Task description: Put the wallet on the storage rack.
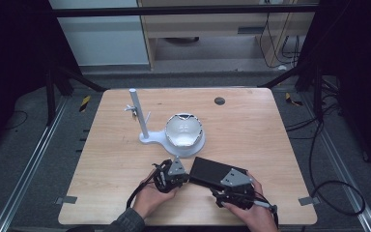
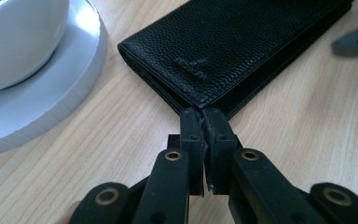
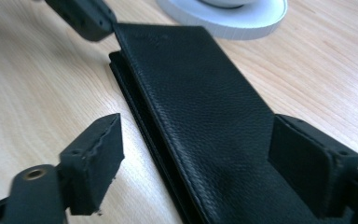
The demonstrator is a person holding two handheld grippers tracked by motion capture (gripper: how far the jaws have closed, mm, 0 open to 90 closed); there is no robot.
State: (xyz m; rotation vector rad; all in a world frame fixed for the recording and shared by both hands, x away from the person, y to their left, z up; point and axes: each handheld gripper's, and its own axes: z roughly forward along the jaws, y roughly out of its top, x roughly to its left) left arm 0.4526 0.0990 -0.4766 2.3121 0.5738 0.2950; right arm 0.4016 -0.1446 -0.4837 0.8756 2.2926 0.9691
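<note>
Long black grained-leather wallet (image 1: 211,171) lies flat on the light wooden bench (image 1: 251,130), near the front edge, just in front of the round white stand base (image 1: 160,139) w/ its upright white post (image 1: 138,113) and the white bowl-shaped shell (image 1: 184,129) sitting on it.

Left gripper (image 2: 204,119): jaws pinched narrow on the wallet's near corner edge, pads pressed on the thin lip of leather; the left gripper view has an embossed mark on the cover just past the tips. Wallet end closest to the white base.

Right gripper (image 3: 200,154): jaws stand wide, one each side of the wallet's other end. Left pad is clear of the wallet's edge, bare wood between; right pad sits just beside the far edge, contact there can't be told. Wallet runs between them twd the left gripper, seen at the top of the right gripper view.

Both hands come in from the bench's front edge, close together.
</note>
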